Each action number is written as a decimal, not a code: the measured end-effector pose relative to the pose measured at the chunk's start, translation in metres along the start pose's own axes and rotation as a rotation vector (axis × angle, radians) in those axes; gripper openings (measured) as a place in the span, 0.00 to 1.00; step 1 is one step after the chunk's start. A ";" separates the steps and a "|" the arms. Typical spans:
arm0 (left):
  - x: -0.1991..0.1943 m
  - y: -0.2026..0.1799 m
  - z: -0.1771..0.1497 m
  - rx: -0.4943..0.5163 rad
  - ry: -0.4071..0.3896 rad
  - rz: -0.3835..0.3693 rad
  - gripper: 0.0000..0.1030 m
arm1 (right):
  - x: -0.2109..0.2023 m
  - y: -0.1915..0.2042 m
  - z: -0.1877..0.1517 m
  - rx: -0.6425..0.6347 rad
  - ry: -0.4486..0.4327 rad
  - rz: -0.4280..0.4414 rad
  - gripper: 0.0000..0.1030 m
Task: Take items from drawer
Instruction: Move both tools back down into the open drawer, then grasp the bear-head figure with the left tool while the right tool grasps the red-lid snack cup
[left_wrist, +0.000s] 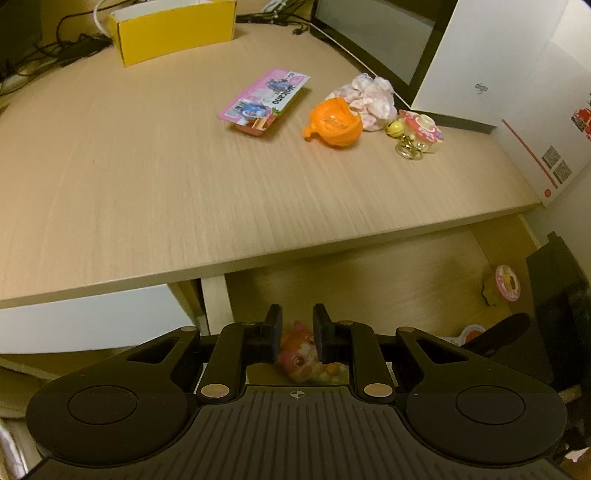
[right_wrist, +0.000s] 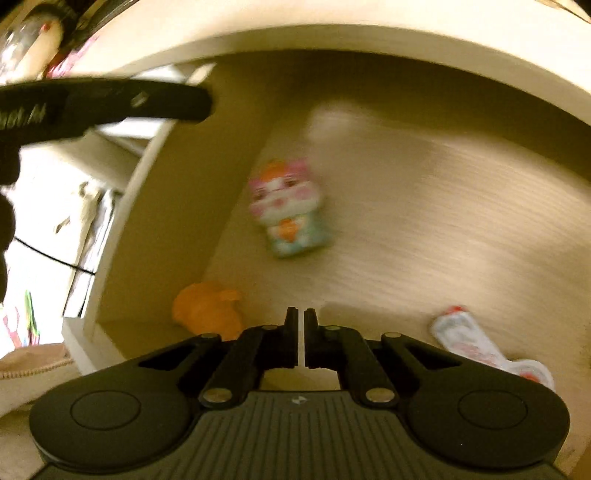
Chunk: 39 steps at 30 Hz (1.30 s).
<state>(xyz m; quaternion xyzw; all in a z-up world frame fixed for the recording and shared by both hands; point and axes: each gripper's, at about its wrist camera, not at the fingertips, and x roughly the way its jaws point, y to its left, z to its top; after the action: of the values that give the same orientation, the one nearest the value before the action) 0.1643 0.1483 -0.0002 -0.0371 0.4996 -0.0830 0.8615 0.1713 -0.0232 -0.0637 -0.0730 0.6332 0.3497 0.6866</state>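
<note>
The drawer (left_wrist: 388, 284) stands open under the desk edge. My left gripper (left_wrist: 297, 325) hangs over it, open, with nothing between its fingers; a pink and orange cat toy (left_wrist: 304, 356) lies on the drawer floor below them. A round pink item (left_wrist: 508, 282) and a white and orange item (left_wrist: 469, 334) lie further right. In the blurred right wrist view, my right gripper (right_wrist: 301, 325) is inside the drawer (right_wrist: 443, 184), shut and holding nothing. The cat toy (right_wrist: 288, 210) lies ahead of it, an orange item (right_wrist: 207, 310) at its left, a white and red packet (right_wrist: 480, 347) at its right.
On the desk top (left_wrist: 147, 166) lie a pink card pack (left_wrist: 264, 99), an orange toy (left_wrist: 334, 123), a pink-white scrunchie (left_wrist: 369, 98) and a keychain with a bell (left_wrist: 417, 133). A yellow box (left_wrist: 173, 31) and a white box (left_wrist: 517, 92) stand behind.
</note>
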 end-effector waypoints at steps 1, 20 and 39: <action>0.000 0.000 0.000 0.003 -0.001 0.000 0.19 | -0.002 -0.005 -0.001 0.016 0.002 0.006 0.04; -0.008 0.019 0.000 -0.045 -0.031 0.010 0.19 | 0.020 0.040 0.018 -0.061 0.082 0.115 0.08; 0.025 -0.039 -0.023 0.184 0.129 -0.101 0.19 | -0.056 -0.084 0.016 0.322 -0.318 0.087 0.64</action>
<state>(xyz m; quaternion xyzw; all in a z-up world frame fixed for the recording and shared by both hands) 0.1521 0.1057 -0.0271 0.0227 0.5418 -0.1741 0.8219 0.2353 -0.0985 -0.0373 0.1212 0.5671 0.2806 0.7649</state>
